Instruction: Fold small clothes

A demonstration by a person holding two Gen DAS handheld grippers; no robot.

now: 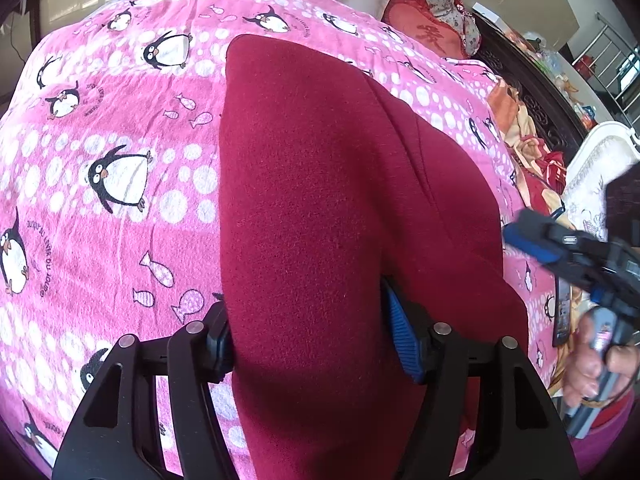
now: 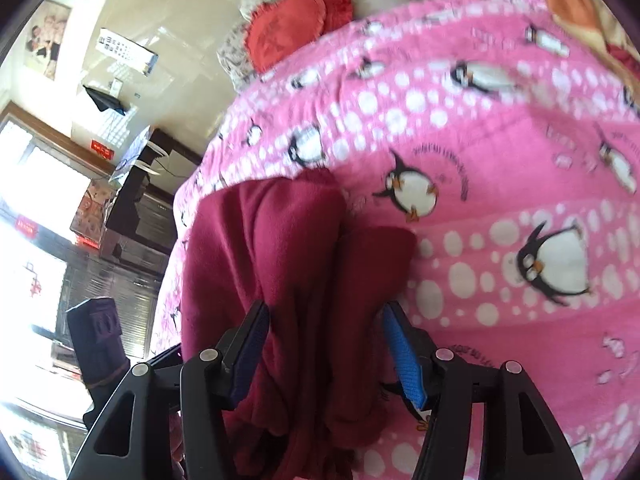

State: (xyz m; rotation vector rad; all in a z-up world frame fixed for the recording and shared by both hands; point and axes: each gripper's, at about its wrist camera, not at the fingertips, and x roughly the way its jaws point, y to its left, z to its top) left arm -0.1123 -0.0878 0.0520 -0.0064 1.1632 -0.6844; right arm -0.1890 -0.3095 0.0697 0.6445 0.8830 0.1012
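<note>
We hold a dark red fleece garment [image 1: 320, 200] over a pink penguin-print blanket [image 1: 100, 140].
Soft, light, floppy; both the left gripper [image 1: 308, 344] and the right gripper [image 2: 326, 356] have jaws spread around bunched cloth; edges suit gripping best.

dark red fleece garment [image 1: 344, 208] | doubled lengthwise, bunched at near end | lying on pink penguin blanket [image 1: 120, 120]

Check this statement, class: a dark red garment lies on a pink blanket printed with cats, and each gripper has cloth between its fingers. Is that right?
One detail is wrong. The pink blanket is printed with penguins and fish, not cats; the left wrist view shows them clearly. The rest stands: the dark red garment lies on it, with cloth between the fingers of the left gripper and right gripper.
</note>
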